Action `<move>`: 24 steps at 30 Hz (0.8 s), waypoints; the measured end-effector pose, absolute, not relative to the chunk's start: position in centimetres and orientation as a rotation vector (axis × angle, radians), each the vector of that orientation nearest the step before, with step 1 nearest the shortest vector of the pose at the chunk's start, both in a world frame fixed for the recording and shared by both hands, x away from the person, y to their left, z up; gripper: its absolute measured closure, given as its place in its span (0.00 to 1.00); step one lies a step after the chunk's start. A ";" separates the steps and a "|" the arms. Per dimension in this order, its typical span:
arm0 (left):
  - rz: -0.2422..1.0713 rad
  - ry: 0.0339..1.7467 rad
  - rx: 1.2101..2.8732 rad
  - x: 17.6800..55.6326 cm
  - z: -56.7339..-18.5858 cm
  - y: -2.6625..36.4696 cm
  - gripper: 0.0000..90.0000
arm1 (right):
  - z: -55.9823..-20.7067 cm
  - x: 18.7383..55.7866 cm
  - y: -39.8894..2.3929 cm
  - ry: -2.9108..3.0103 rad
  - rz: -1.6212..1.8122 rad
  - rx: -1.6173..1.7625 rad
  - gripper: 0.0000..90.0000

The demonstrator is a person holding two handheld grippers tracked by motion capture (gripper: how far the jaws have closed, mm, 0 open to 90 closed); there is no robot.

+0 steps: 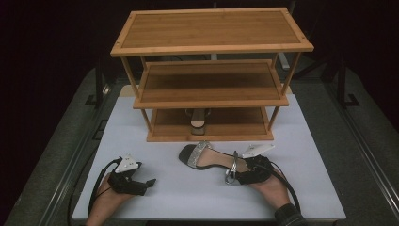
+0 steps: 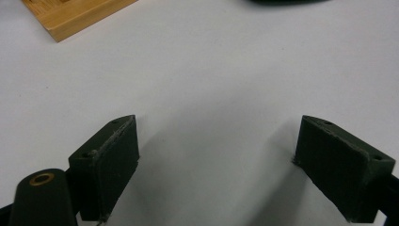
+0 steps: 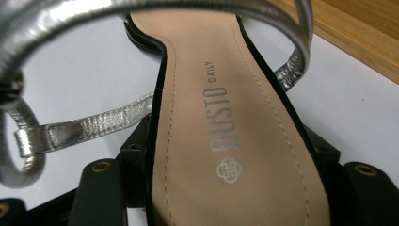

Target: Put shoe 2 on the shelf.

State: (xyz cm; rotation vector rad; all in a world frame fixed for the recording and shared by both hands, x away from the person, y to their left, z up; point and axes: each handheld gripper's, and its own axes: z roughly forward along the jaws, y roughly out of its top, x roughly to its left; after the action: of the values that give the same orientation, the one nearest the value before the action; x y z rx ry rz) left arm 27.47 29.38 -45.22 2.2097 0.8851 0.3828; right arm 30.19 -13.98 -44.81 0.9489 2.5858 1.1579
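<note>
On the white counter [image 1: 141, 127], just in front of the bamboo rack [image 1: 209, 84], we have the sandal [image 1: 211, 160] lying flat with its toe pointing left and its heel toward our right hand. We bring the right claw [image 1: 244, 173] in from the heel end, since that narrow, stiff part looks the easiest place to take hold. In the right gripper view the tan insole [image 3: 226, 132] runs straight between the jaws, which stand half wide on either side of the heel; we cannot tell whether they press yet. Its mate [image 1: 198, 121] already sits on the bottom shelf. Our left claw [image 1: 148, 182] rests empty and wide, well apart from the sandal.
</note>
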 end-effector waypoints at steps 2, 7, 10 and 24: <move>0.383 0.885 2.210 27.5 -45.2 29.4 0.15 | -44.8 30.2 -14.0 2.585 1.170 0.960 0.41; 0.382 0.884 2.210 27.5 -45.2 29.4 0.15 | -44.5 30.1 -14.3 2.579 1.190 0.956 0.42; 0.382 0.884 2.210 27.5 -45.2 29.4 0.15 | -44.1 30.0 -14.8 2.556 1.234 0.958 0.42; 0.382 0.884 2.210 27.5 -45.2 29.4 0.15 | -42.4 28.9 -17.6 2.471 1.318 0.961 0.42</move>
State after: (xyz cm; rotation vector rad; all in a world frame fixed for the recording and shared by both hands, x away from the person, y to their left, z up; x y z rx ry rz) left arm 27.48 29.39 -45.22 2.2103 0.8844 0.3825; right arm 28.89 -17.57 -42.39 0.9615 2.4709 1.3182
